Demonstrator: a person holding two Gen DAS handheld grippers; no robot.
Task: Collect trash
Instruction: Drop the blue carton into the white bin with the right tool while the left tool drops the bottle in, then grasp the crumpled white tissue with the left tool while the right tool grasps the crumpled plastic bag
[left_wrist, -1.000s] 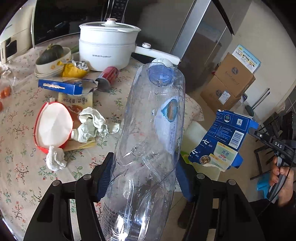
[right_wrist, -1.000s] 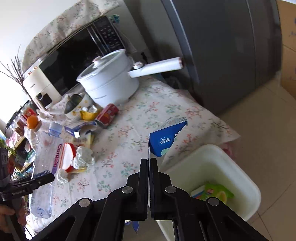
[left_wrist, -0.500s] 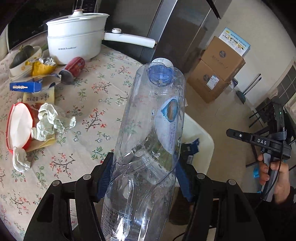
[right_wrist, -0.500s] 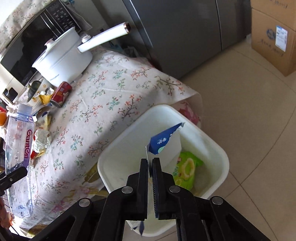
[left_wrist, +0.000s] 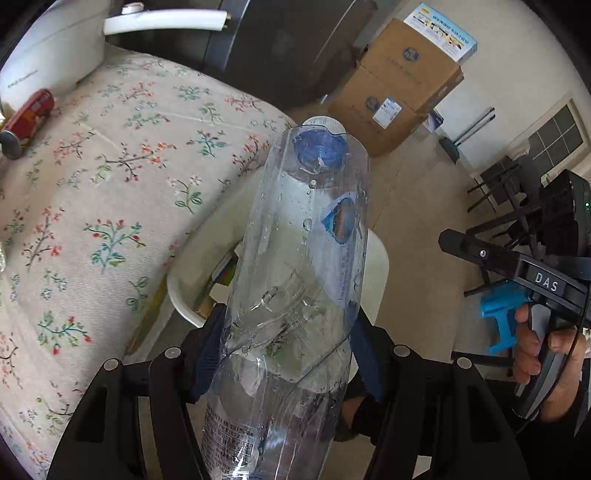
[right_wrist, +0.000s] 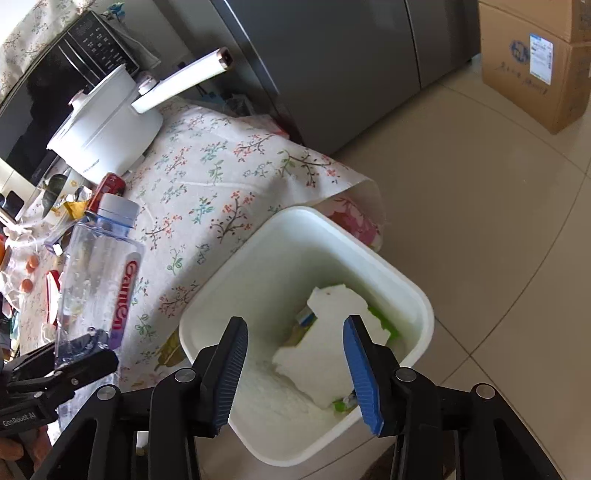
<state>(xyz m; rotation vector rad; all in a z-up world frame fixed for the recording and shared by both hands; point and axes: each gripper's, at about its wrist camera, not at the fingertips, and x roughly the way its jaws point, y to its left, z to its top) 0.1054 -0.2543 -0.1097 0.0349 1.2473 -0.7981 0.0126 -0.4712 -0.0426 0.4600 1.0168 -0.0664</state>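
Observation:
A clear plastic bottle (left_wrist: 303, 277) with a blue cap is clamped between the blue pads of my left gripper (left_wrist: 288, 350), which is shut on it. The bottle hangs over the table's edge, above the near rim of the white trash bin (left_wrist: 181, 295). In the right wrist view the same bottle (right_wrist: 96, 273) stands at the left, beside the bin (right_wrist: 424, 314). My right gripper (right_wrist: 295, 354) hovers over the bin with its jaws opening and nothing between them. The carton (right_wrist: 332, 347) lies in the bin, white side up, on green packaging.
The floral-cloth table (left_wrist: 129, 166) carries a white pot (right_wrist: 107, 133) with a long handle, a red can (left_wrist: 27, 114) and more litter at the far left. Cardboard boxes (left_wrist: 399, 85) stand on the tiled floor. A grey fridge (right_wrist: 332, 55) rises behind the table.
My right gripper opened and the blue carton dropped out of it into the bin. My left gripper carried the bottle across the table to the bin's edge and lower.

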